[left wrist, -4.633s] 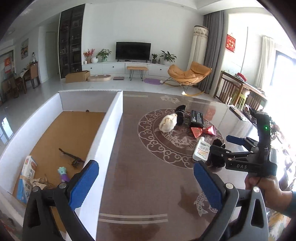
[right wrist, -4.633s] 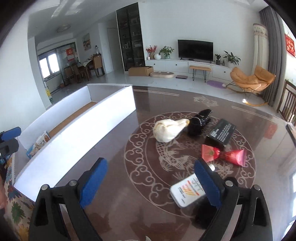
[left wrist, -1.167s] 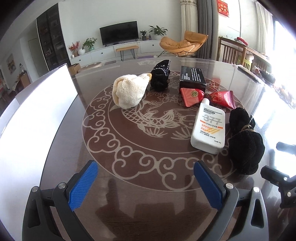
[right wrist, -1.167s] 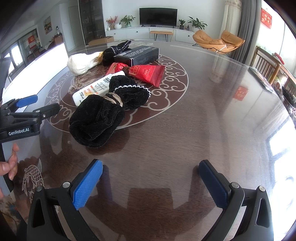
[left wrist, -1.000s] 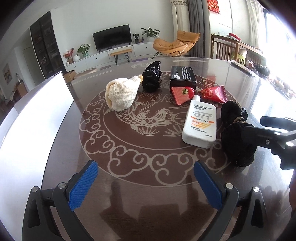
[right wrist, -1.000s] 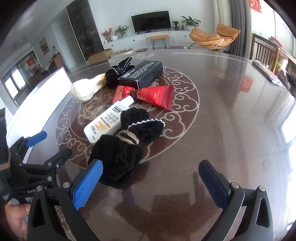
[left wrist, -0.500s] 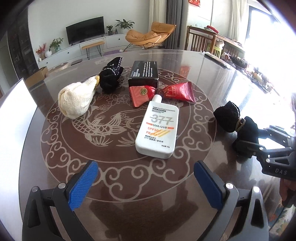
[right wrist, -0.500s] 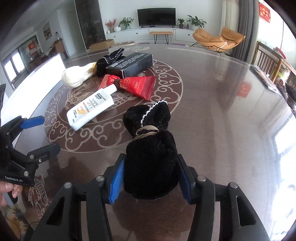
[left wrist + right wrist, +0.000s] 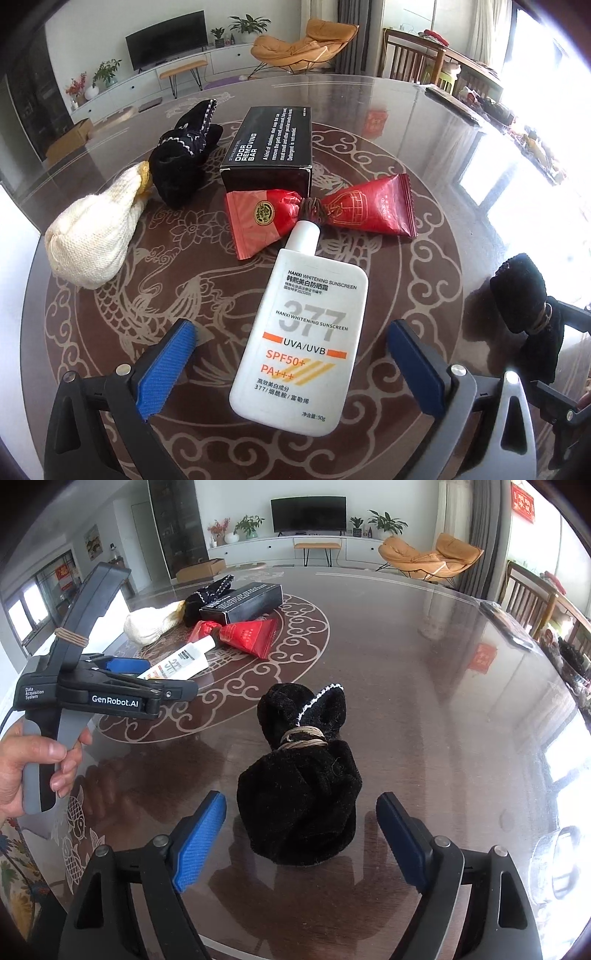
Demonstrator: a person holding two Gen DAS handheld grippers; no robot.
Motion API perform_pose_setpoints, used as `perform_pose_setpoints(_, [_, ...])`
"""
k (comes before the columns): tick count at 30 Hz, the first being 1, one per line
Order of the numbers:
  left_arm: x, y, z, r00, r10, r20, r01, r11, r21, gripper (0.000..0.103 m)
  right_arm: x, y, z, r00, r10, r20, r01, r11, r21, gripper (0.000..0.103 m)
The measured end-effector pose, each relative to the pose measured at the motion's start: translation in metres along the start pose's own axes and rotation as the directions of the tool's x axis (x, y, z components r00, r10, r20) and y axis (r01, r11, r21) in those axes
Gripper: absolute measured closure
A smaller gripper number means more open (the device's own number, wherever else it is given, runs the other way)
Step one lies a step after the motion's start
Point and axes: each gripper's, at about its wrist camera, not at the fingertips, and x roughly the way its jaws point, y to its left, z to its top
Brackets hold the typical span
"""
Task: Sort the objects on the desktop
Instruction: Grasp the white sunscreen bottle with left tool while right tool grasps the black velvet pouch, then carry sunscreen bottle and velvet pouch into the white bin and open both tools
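My left gripper (image 9: 291, 354) is open, its blue pads on either side of the lower half of a white sunscreen bottle (image 9: 303, 339) lying flat on the dark round table (image 9: 424, 147). My right gripper (image 9: 301, 836) is open around a black velvet pouch (image 9: 301, 779) tied with a band; the pads stand a little apart from it. That pouch also shows at the right edge of the left wrist view (image 9: 524, 295). The left gripper appears in the right wrist view (image 9: 122, 681), held by a hand.
Beyond the bottle lie a red foil packet (image 9: 321, 214), a black odor removing bar box (image 9: 273, 147), a second black pouch (image 9: 184, 162) and a cream knit pouch (image 9: 92, 240). A white bin wall (image 9: 103, 624) stands at the table's left.
My left gripper moved forward to straddle the sunscreen bottle. My right gripper, shut on the black pouch half a second ago, has opened; the pouch rests on the table.
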Motion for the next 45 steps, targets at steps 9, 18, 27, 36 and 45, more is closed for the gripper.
perform_pose_setpoints(9, [-0.008, -0.006, -0.003, 1.0, 0.016, 0.008, -0.016, 0.999, -0.028, 0.024, 0.021, -0.001, 0.025, 0.997, -0.037, -0.065, 0.038, 0.999, 0.017, 0.056])
perform_pose_setpoints(18, [-0.065, 0.01, -0.027, 0.989, 0.049, 0.137, -0.037, 0.996, -0.085, 0.052, -0.013, -0.001, 0.019, 0.998, -0.04, -0.042, 0.041, 0.999, 0.021, 0.064])
perform_pose_setpoints(27, [-0.154, 0.046, -0.054, 0.957, 0.128, 0.259, -0.09, 0.984, -0.154, 0.052, -0.047, 0.03, 0.05, 1.0, 0.003, 0.017, -0.002, 1.0, -0.02, 0.064])
perform_pose_setpoints(36, [-0.257, 0.161, -0.105, 0.908, 0.278, 0.314, -0.173, 0.931, -0.322, 0.052, -0.054, 0.16, 0.112, 0.974, 0.215, 0.073, -0.204, 0.969, -0.137, 0.064])
perform_pose_setpoints(45, [-0.276, 0.322, -0.184, 0.894, 0.433, 0.114, -0.307, 0.779, -0.547, 0.052, -0.06, 0.385, 0.159, 0.852, 0.524, 0.007, -0.488, 0.799, -0.352, 0.064])
